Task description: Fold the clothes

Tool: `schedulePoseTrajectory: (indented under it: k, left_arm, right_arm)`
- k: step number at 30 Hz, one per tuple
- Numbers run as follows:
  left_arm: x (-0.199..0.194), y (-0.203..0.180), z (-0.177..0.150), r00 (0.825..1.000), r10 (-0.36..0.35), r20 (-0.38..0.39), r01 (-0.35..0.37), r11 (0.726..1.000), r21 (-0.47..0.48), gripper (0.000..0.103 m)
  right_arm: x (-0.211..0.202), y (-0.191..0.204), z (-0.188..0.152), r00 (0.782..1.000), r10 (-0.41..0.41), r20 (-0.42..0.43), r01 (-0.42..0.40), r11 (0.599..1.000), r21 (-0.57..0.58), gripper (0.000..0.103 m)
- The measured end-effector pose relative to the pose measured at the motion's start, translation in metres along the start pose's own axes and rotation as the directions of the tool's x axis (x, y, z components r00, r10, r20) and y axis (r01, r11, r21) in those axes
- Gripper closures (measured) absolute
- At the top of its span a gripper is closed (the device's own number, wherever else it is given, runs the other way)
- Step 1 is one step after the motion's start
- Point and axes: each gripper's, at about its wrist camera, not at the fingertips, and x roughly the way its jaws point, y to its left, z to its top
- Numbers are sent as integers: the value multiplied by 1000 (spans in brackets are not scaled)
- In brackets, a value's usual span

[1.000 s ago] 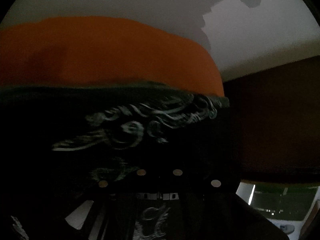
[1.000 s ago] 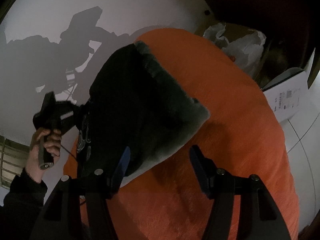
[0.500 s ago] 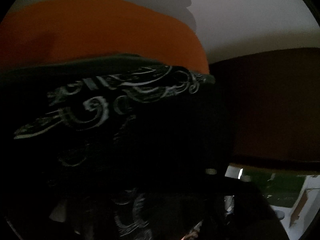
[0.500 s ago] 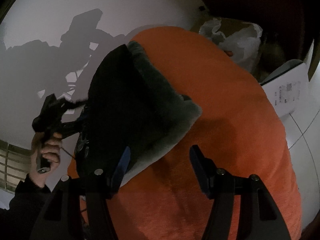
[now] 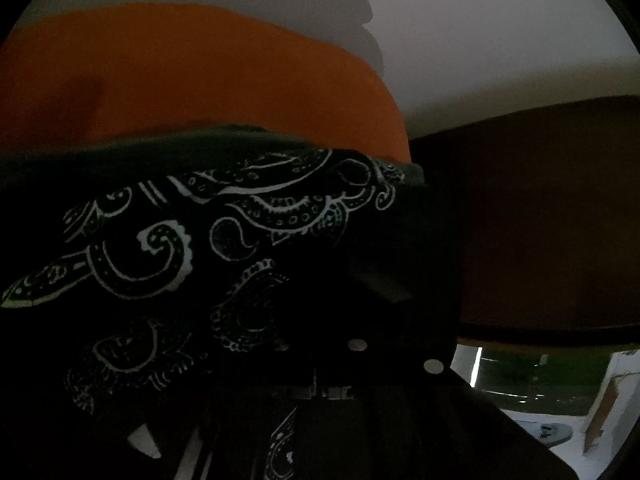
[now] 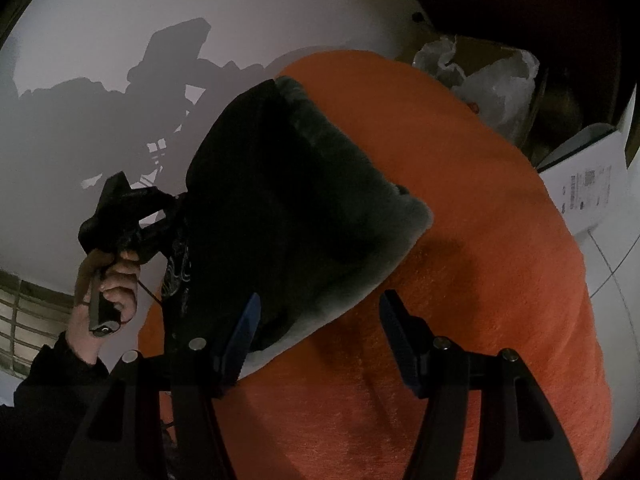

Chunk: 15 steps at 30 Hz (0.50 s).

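Lifted higher, fuzzy black garment [image 6: 288, 208] overhangs orange fleece [image 6: 480, 280].

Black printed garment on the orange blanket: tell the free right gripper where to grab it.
Grip the black printed garment at its free lower-right corner, approaching from the right over the orange blanket. That corner juts out unobstructed; the open right gripper is nearby, while the left gripper holds the far edge.

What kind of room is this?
Probably a home room, maybe a bedroom or storage corner: an orange blanket covers the surface, the black printed garment lies on it, and a cardboard box sits by the white wall.
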Motion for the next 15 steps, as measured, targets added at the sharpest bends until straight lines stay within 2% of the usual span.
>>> schedulePoseTrajectory:
  k: [5, 8, 10, 15]
  left_arm:
    - [-25, 7, 4, 994, 45, 96, -43, 999, -19, 103]
    - [-33, 10, 14, 995, 48, 89, -48, 999, 1, 103]
    - [-39, 0, 12, 990, 97, 105, -102, 994, 46, 102]
    - [-28, -1, 4, 986, 151, 72, -157, 984, 80, 101]
  right_arm:
    - [1, 6, 6, 998, -62, -2, 62, 997, -48, 42]
    - [4, 7, 8, 996, -90, -7, 89, 994, -63, 42]
    - [6, 8, 10, 995, -95, -13, 94, 993, -65, 42]
    - [12, 11, 14, 994, -105, -26, 103, 992, -72, 42]
